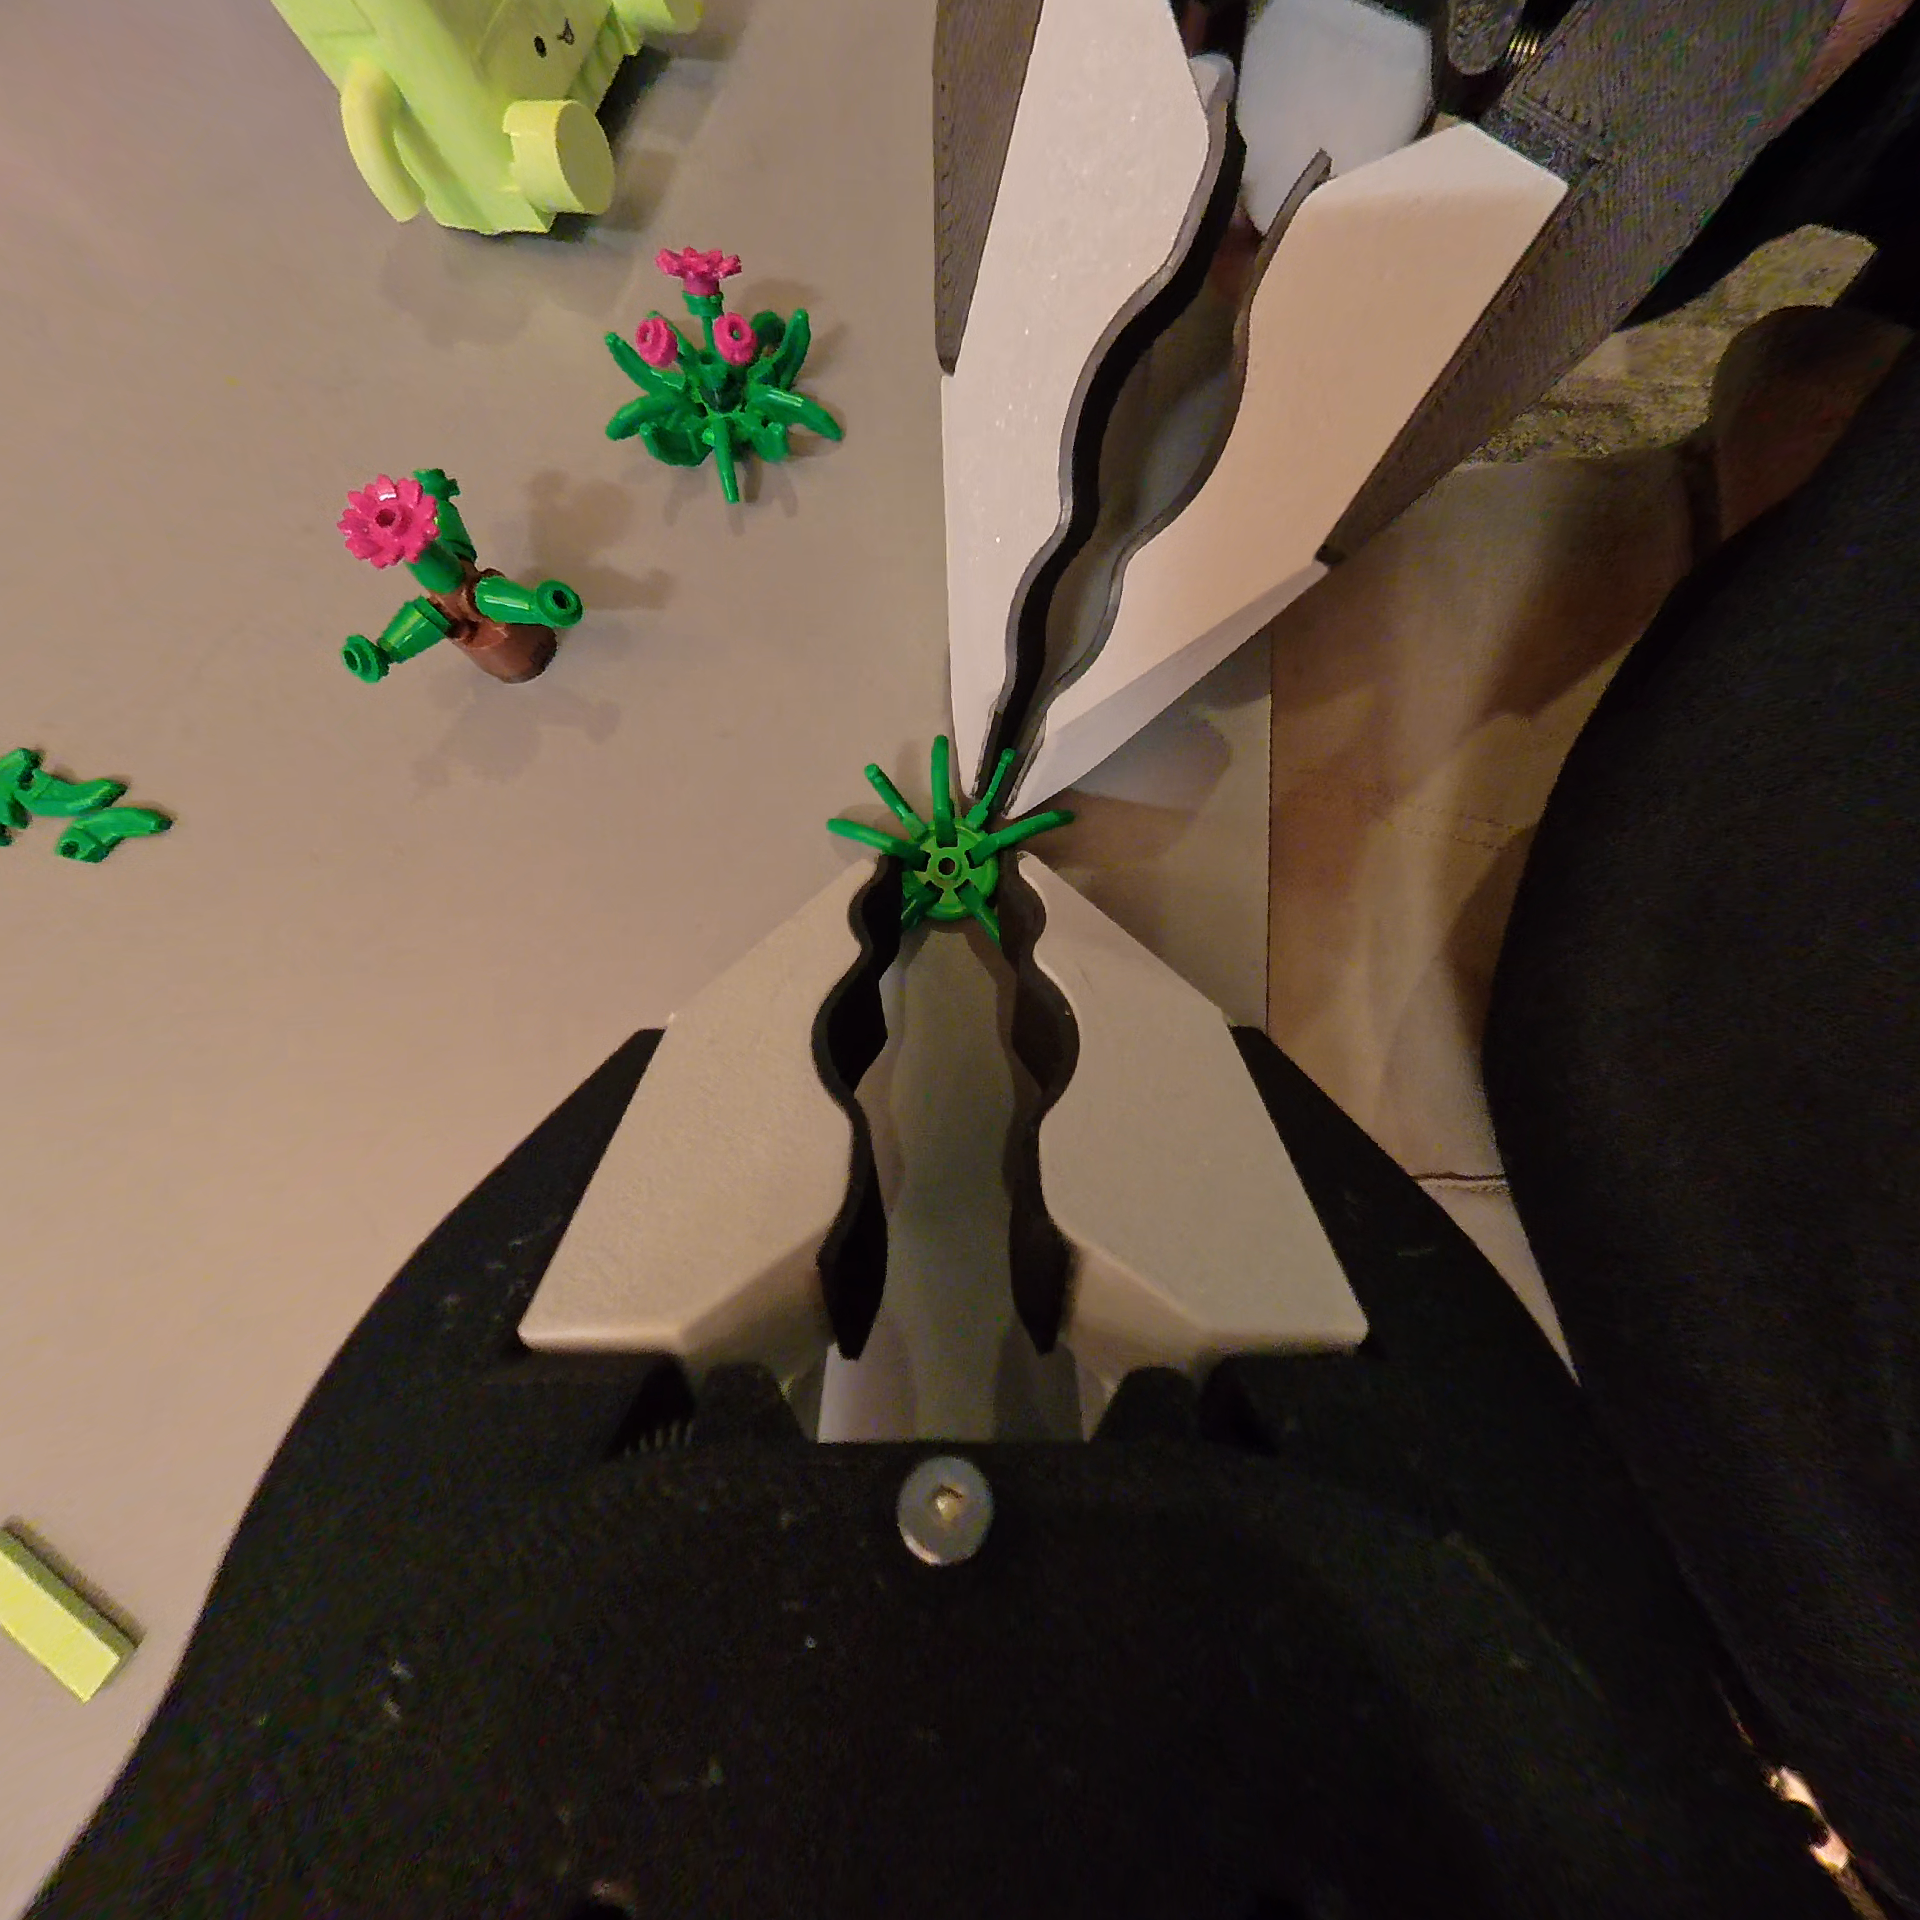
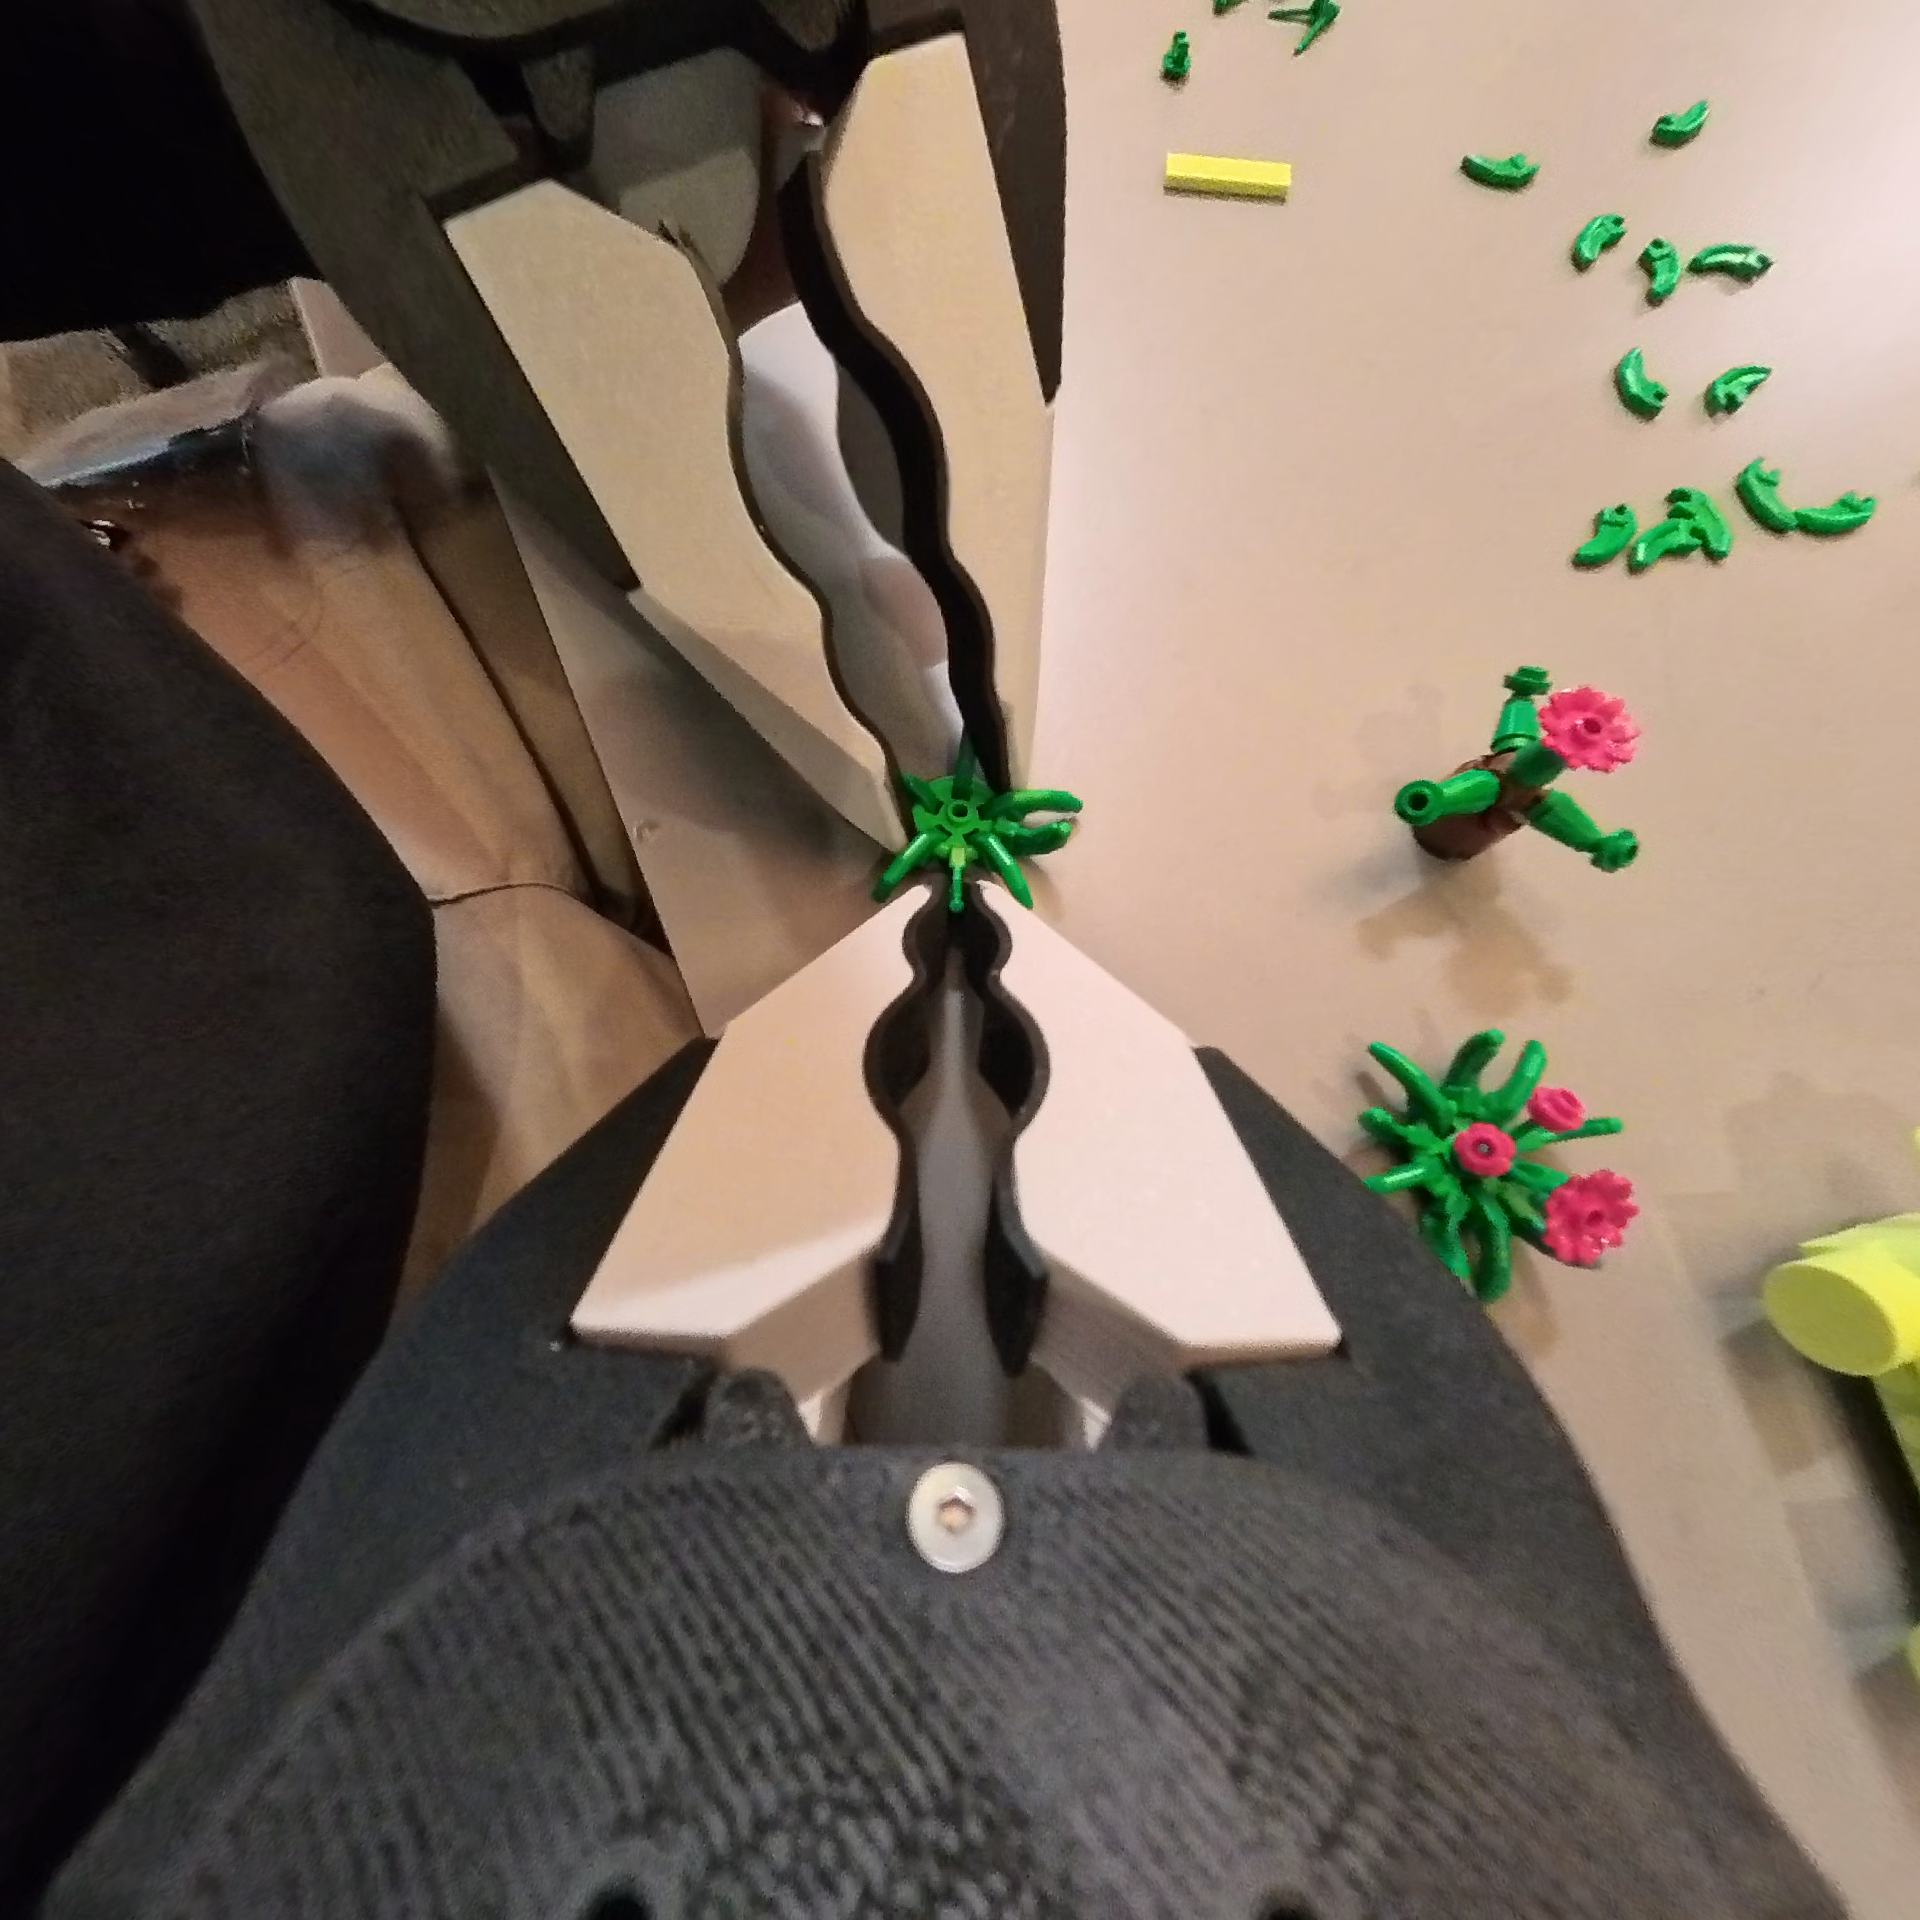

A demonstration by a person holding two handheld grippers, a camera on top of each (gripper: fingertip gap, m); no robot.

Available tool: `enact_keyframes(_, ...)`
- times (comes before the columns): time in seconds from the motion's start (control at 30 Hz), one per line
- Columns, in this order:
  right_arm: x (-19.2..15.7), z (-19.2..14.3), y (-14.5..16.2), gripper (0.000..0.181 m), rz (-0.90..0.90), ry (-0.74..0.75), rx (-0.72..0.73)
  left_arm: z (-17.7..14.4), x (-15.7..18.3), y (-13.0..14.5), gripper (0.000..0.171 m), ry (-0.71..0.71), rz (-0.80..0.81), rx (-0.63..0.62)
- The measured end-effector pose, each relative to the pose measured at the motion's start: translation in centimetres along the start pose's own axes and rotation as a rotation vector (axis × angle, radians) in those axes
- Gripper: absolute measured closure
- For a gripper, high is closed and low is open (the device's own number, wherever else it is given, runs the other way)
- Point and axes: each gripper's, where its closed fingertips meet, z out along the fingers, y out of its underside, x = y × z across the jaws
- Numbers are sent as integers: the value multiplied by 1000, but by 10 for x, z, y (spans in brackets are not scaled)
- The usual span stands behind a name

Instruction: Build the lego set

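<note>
A green spiky leaf piece (image 1: 945, 864) with a round hub is held in the air over the table's near edge, between both grippers. My left gripper (image 1: 951, 891) is shut on its hub. My right gripper (image 1: 995, 795) comes in from the far side, shut on one of its thin spikes. In the right wrist view the leaf piece (image 2: 956, 816) sits just past my right gripper (image 2: 956, 914), which pinches a spike. There my left gripper (image 2: 951, 784) grips the piece from the opposite side.
On the grey table (image 1: 312, 1039) lie a leafy cluster with three pink flowers (image 1: 717, 384), a brown stem with one pink flower (image 1: 457, 582), several loose green leaves (image 2: 1704, 395), a yellow tile (image 2: 1226, 171) and a lime-green figure (image 1: 478, 104). A person's lap (image 1: 1714, 935) lies past the table edge. Left and right tips are no more than a few centimetres apart.
</note>
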Motion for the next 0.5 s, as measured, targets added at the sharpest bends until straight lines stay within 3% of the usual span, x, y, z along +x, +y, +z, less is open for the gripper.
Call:
enact_keyframes(0.37, 0, 0, 0, 181, -26, -2, 0, -9, -7, -4, 141, -15, 3, 44)
enact_keyframes(0.5, 0, 0, 0, 181, -33, -16, -3, -7, -4, -12, 122, -11, 47, 91)
